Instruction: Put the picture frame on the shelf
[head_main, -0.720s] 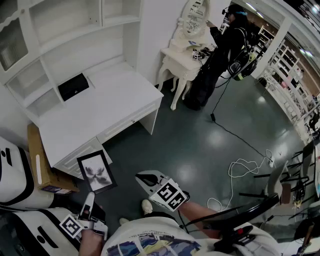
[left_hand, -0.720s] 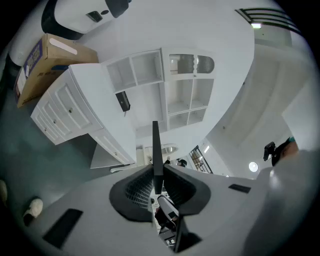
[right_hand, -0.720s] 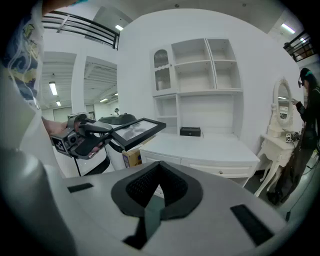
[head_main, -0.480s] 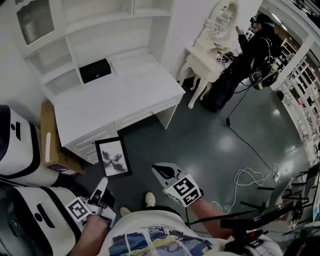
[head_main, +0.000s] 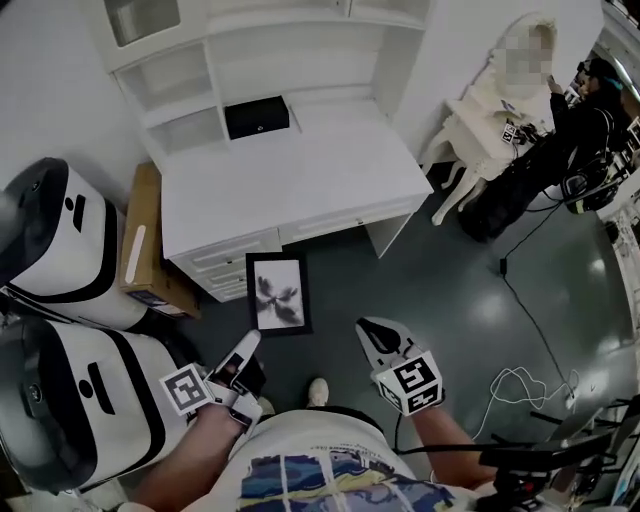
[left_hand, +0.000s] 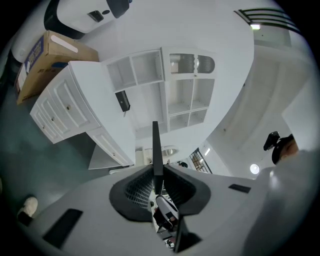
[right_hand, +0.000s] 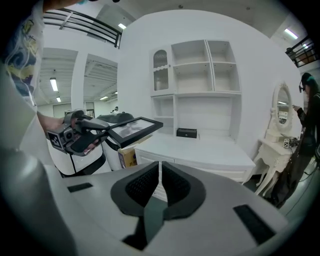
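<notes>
The picture frame (head_main: 278, 293) is black with a pale flower print. It hangs in the air in front of the white desk, held by its lower edge in my left gripper (head_main: 248, 345). In the left gripper view the frame (left_hand: 157, 147) shows edge-on, pinched between the pads. From the right gripper view the frame (right_hand: 134, 127) lies nearly flat, and the left gripper (right_hand: 90, 131) holds it at the left. My right gripper (head_main: 368, 330) is shut and empty, to the right of the frame. The white desk (head_main: 300, 185) carries a shelf unit (head_main: 180, 85) with open compartments.
A small black box (head_main: 257, 117) sits at the back of the desk. A cardboard box (head_main: 145, 245) stands left of the desk, beside two large white machines (head_main: 70, 250). At the right stand a white vanity table (head_main: 495, 110) and a person (head_main: 585, 95). A white cable (head_main: 520, 385) lies on the floor.
The view has swung left, so the desk now sits in the middle. The frame stays in the left gripper and has come upright and nearer the desk front. Both grippers sit further right.
</notes>
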